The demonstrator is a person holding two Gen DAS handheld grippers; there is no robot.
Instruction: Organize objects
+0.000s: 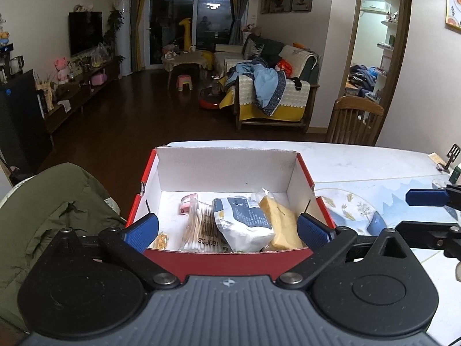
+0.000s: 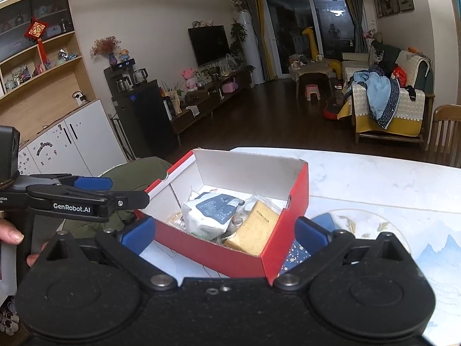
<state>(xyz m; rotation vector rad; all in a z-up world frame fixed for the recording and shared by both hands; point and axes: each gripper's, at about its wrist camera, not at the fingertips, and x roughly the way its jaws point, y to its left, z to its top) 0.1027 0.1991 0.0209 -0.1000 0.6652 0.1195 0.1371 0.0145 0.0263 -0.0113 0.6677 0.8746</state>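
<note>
A red cardboard box (image 1: pixel 230 262) with a white inside stands on the table at its left edge. In it lie a bag of cotton swabs (image 1: pixel 201 227), a white and blue pouch (image 1: pixel 245 222), a yellow wrapped block (image 1: pixel 281 225) and a small pink item (image 1: pixel 187 204). My left gripper (image 1: pixel 227 225) is open wide, its blue pads over the box's near corners and nothing between them. My right gripper (image 2: pixel 226 230) is open too, just in front of the box (image 2: pixel 219 248), apart from it. In each view the other gripper shows at the side: right (image 1: pixel 415 212), left (image 2: pixel 121 191).
A dark blue speckled item (image 2: pixel 296 256) lies by the box's right side on a patterned table mat (image 2: pixel 432 230). A green jacket (image 1: pixel 52 216) hangs left of the table. A wooden chair (image 1: pixel 357 121) stands at the far edge. A hand (image 2: pixel 11 233) holds the left gripper.
</note>
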